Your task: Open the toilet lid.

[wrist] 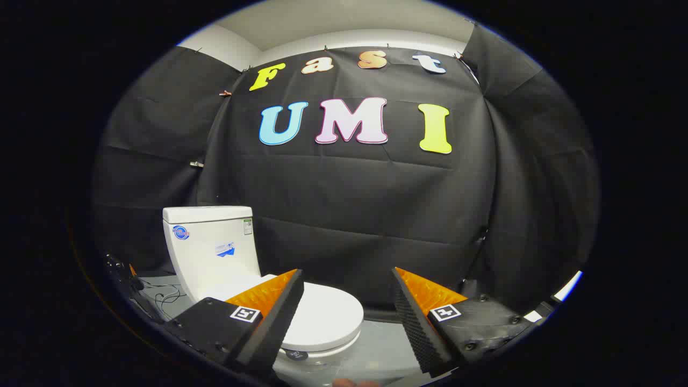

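A white toilet stands ahead and to the left, with its tank (pixel 212 247) against the booth's black wall. Its white lid (pixel 328 317) lies flat and closed over the bowl, the rounded front pointing toward me. My gripper (pixel 346 277) hovers above and short of the toilet, open wide with nothing between its fingers. The left finger (pixel 279 312) covers the left part of the lid in the view; the right finger (pixel 416 317) stands to the right of the toilet, over the floor.
Grey floor (pixel 376 349) spreads around the toilet. Dark cables and small gear (pixel 156 295) lie on the floor left of the tank. The black cloth wall (pixel 349 215) closes in behind and on both sides.
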Tool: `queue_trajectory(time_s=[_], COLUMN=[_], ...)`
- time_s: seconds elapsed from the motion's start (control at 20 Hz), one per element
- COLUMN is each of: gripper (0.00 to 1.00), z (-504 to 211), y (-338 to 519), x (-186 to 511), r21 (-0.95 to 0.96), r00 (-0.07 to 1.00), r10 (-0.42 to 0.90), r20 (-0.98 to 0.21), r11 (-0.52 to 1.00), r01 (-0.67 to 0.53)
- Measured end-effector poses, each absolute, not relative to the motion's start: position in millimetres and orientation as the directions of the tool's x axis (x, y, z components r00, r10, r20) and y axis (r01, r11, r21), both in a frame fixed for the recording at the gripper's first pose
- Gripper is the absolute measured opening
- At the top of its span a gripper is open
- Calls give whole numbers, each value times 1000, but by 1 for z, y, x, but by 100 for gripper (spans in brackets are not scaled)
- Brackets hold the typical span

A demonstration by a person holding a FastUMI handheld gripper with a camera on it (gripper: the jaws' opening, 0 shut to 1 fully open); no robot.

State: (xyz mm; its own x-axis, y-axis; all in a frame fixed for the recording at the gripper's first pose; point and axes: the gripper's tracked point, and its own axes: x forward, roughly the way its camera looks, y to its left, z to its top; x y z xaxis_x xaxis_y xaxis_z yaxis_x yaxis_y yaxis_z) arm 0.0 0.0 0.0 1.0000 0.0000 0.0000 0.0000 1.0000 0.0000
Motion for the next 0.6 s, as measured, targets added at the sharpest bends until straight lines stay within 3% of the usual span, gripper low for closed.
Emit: queue_trajectory(time_s=[0.6], gripper=[99], z=[1], y=[18], x=[-3], r21=[-88], r00=[999], r10=[51], r20=[15], r11=[995], r01=[-50])
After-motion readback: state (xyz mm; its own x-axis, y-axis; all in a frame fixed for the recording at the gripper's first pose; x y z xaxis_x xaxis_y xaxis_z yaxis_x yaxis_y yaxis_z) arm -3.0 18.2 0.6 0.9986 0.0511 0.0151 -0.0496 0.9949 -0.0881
